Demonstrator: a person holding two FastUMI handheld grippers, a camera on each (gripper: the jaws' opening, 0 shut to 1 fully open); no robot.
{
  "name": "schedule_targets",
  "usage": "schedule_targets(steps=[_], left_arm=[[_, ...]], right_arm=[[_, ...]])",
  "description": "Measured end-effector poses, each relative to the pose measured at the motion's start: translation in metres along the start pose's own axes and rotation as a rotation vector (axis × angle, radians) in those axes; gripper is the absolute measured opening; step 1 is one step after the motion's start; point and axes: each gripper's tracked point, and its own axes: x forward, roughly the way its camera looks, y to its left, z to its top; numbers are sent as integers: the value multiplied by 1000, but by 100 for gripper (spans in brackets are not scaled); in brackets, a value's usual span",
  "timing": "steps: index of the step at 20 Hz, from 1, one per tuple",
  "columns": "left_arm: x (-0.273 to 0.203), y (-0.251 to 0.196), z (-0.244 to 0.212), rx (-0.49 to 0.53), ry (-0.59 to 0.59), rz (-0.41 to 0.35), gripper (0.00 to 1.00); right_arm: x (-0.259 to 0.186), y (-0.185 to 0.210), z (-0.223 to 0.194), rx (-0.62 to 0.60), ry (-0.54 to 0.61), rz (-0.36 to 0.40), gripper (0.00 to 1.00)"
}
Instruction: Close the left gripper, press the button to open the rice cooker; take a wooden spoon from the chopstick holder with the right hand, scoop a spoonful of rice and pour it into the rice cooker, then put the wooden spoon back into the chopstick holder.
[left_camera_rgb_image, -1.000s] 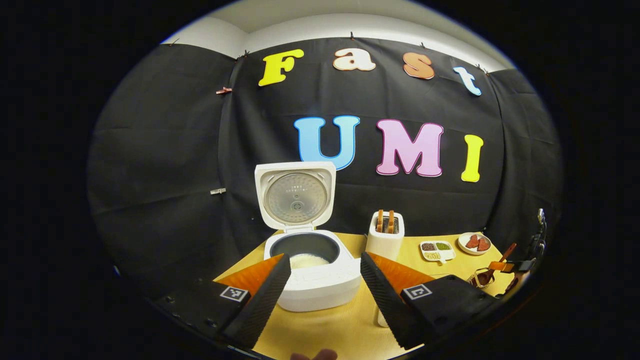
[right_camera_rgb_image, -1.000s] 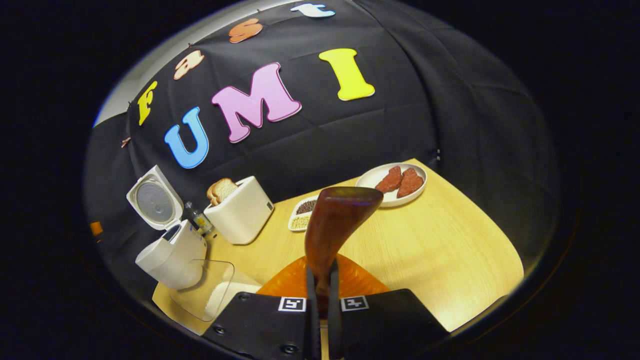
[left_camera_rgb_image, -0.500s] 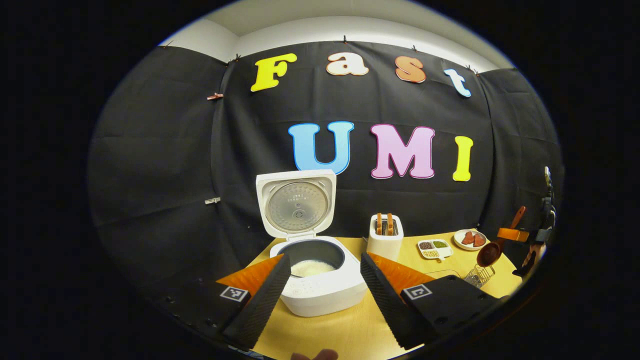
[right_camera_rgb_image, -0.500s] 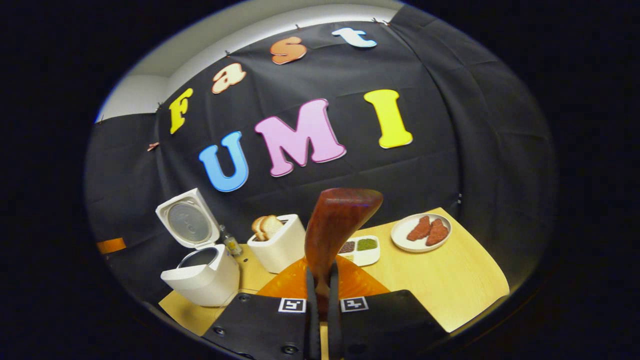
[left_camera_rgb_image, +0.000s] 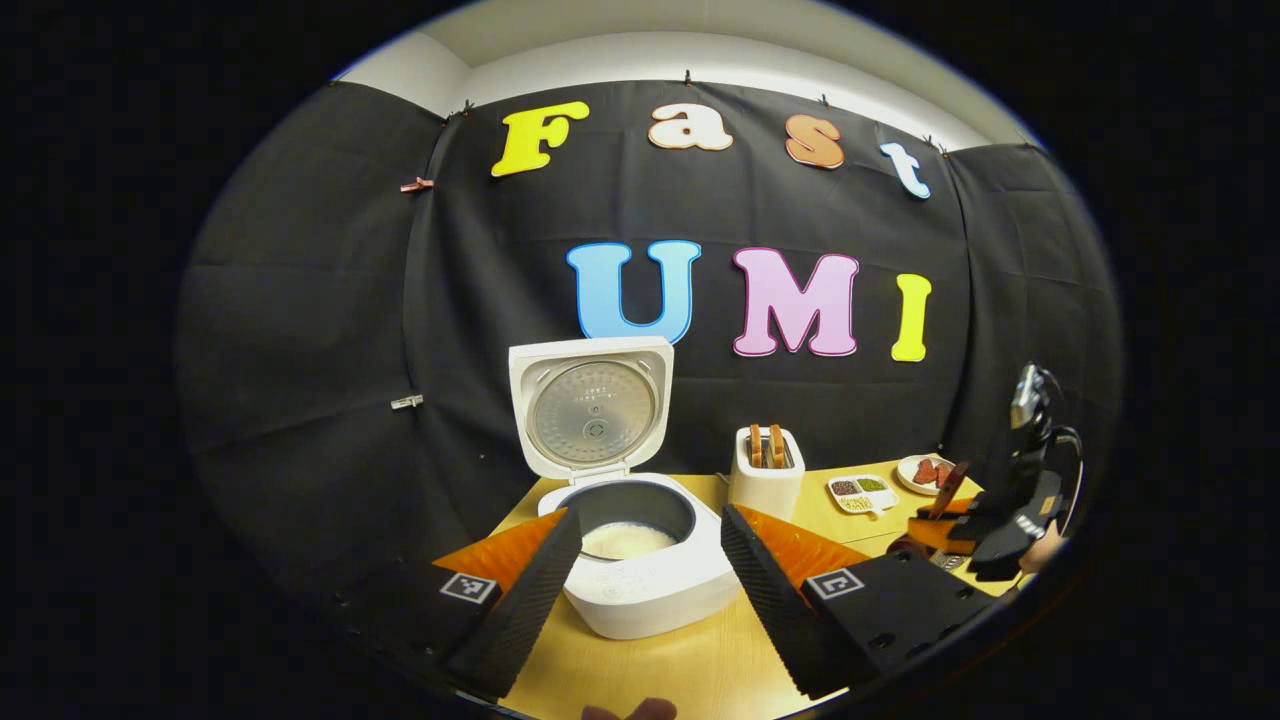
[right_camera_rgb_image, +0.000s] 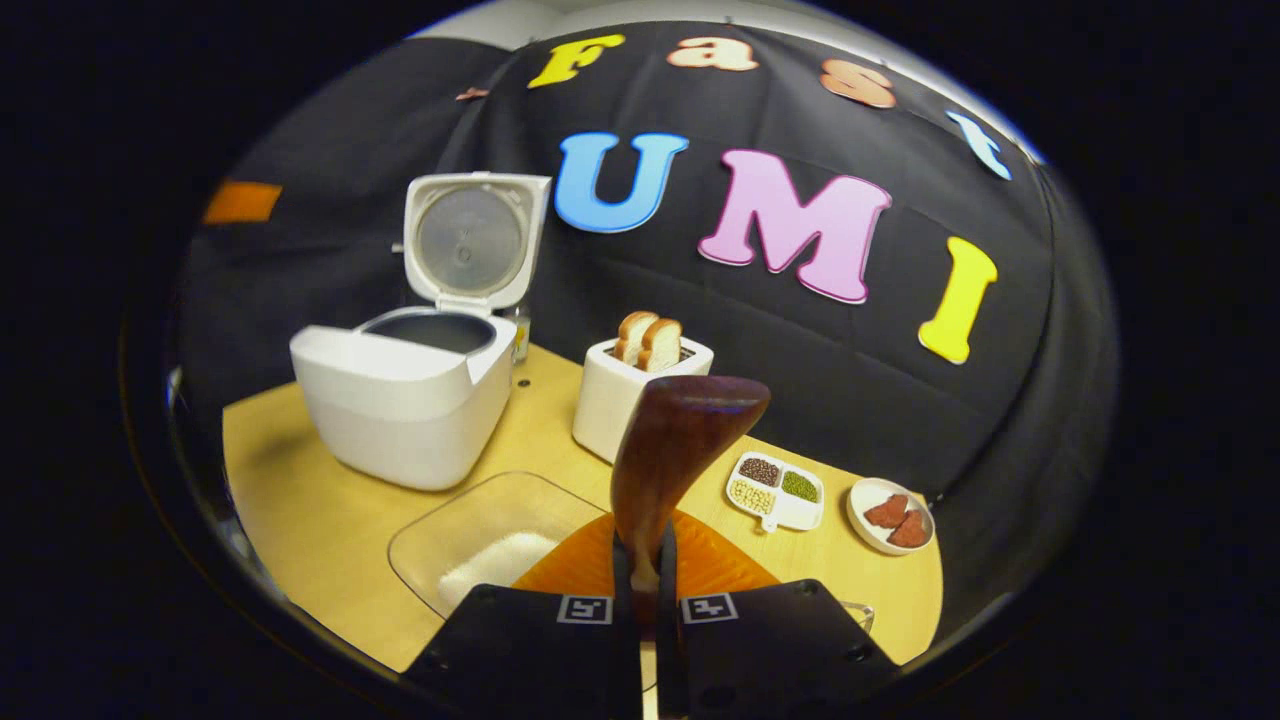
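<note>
Dark brown wooden spoon (right_camera_rgb_image: 678, 440): we see it pinched upright by our right gripper (right_camera_rgb_image: 645, 590) above a clear glass dish of rice (right_camera_rgb_image: 480, 545). Our left gripper's (left_camera_rgb_image: 640, 580) fingers are spread before the lid-up white rice cooker (left_camera_rgb_image: 640, 560).

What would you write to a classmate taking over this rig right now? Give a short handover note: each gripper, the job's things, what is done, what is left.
Left gripper: open, holding nothing, held in front of the cooker.
Right gripper: shut on the spoon, bowl end forward, above the glass dish of rice.
Things: the cooker's lid stands up and there is white rice in the pot. The dish sits on the table in front of the cooker.
Done: cooker opened, spoon picked up.
Left: probably scoop from the dish, pour into the cooker, and return the spoon to its holder. I cannot tell whether the spoon is loaded.
</note>
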Motion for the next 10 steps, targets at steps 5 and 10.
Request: schedule_targets(steps=[5,10], left_arm=[[6,19,-9,-30,15,0,96],[7,41,-15,-12,31,14,96]], right_arm=[[34,23,-42,-146,100,-76,11],[46,49,-47,2,124,-80,14]])
